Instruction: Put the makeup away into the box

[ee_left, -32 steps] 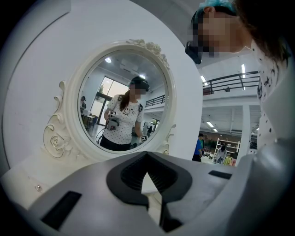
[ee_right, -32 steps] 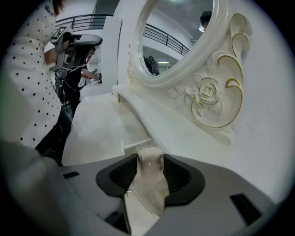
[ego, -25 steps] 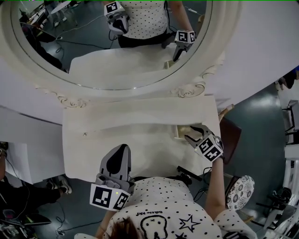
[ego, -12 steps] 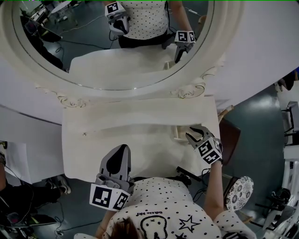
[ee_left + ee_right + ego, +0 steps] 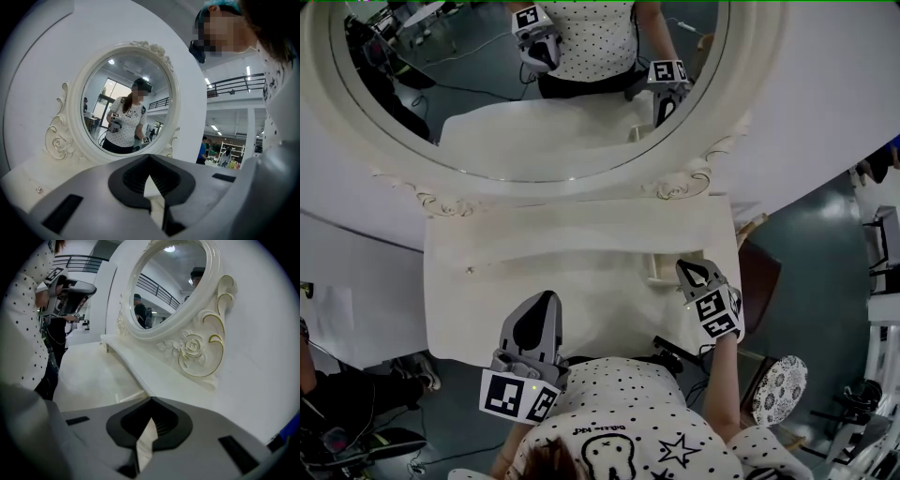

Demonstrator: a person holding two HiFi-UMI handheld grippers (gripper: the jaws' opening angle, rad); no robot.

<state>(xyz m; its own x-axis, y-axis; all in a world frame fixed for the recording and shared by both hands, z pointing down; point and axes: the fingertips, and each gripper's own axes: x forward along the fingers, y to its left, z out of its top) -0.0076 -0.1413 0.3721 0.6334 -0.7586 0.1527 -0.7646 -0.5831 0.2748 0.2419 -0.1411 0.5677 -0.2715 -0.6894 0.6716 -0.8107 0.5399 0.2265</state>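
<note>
- Table [image 5: 534,281]: white top, mostly bare. No makeup item can be made out on it in any view.
- Mirror [image 5: 525,84]: stands at the rear of the table and reflects the person and both tools.
- Left tongs [image 5: 546,302]: held about level over the near edge, jaws together and empty. They are probably parked there to leave the right side free.
- Right tongs [image 5: 692,273]: tilted down toward the box. The jaws have just been closing and now meet, with nothing visible between them.
- Box [image 5: 660,267]: small, cream and open. It sits at the table's right side, just beside the right tongs, so it is within reach for stowing.
</note>
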